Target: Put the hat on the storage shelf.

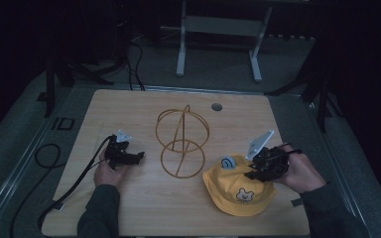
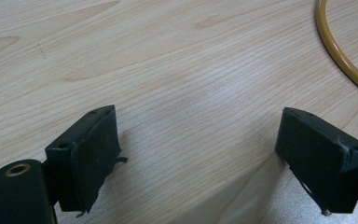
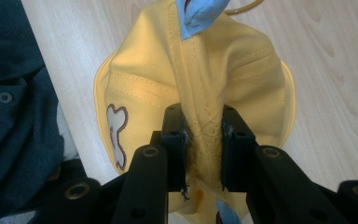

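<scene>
High view: my right gripper [image 1: 258, 171] sits on the soft yellow hat [image 1: 238, 187], near right of the wire stand [image 1: 182, 141]. Left gripper view: jaws apart over bare woodgrain worktop [image 2: 177, 70]. Right gripper view: jaws clamp a stitched fold of the hat.

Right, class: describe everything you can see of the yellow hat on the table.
The yellow hat is a small soft fabric bucket hat with stitched seams, a brim, a pale bear face on its front and blue ears. It sits on the wooden table beside the gold wire stand, near the front right. The right gripper is shut on a pinched fold of its crown, bunching the cloth upward between the jaws.
</scene>
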Action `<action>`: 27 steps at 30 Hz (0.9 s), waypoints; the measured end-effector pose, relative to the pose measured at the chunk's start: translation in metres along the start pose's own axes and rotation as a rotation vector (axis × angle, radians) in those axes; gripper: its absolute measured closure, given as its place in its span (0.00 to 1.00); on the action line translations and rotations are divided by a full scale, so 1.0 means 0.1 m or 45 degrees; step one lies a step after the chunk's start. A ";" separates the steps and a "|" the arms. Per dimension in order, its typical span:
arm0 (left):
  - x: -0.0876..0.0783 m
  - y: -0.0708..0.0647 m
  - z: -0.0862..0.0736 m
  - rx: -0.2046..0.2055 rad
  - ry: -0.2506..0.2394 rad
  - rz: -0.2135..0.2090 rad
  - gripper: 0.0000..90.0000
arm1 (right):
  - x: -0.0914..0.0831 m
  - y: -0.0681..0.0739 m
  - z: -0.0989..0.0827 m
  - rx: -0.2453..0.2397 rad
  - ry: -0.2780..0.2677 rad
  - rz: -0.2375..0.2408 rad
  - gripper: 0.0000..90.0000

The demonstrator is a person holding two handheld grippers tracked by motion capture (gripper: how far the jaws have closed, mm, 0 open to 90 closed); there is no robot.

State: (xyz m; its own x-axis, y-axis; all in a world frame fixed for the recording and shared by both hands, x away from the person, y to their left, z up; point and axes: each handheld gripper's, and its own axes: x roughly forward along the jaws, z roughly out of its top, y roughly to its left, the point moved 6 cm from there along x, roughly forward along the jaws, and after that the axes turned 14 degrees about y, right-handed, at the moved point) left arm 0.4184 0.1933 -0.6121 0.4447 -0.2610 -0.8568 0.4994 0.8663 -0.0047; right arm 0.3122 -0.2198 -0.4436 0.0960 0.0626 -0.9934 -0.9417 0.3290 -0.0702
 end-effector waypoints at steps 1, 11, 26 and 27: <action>0.00 0.00 0.00 0.000 0.000 0.000 0.15 | 0.00 0.00 0.00 0.000 0.000 0.000 0.83; 0.00 0.00 0.00 0.000 -0.001 0.000 0.15 | -0.32 -0.14 -0.03 0.046 -0.110 -0.032 0.83; 0.00 0.00 0.00 0.000 -0.001 0.001 0.15 | -0.57 -0.27 -0.11 0.092 -0.223 -0.042 0.84; 0.00 0.00 0.00 0.000 0.000 0.000 0.15 | -0.59 -0.29 -0.12 0.098 -0.228 -0.043 0.84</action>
State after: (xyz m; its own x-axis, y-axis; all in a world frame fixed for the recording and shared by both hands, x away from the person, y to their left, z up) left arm 0.4184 0.1933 -0.6121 0.4450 -0.2609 -0.8567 0.4995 0.8663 -0.0044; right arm 0.3294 -0.2446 -0.3841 0.1890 0.2148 -0.9582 -0.9103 0.4044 -0.0889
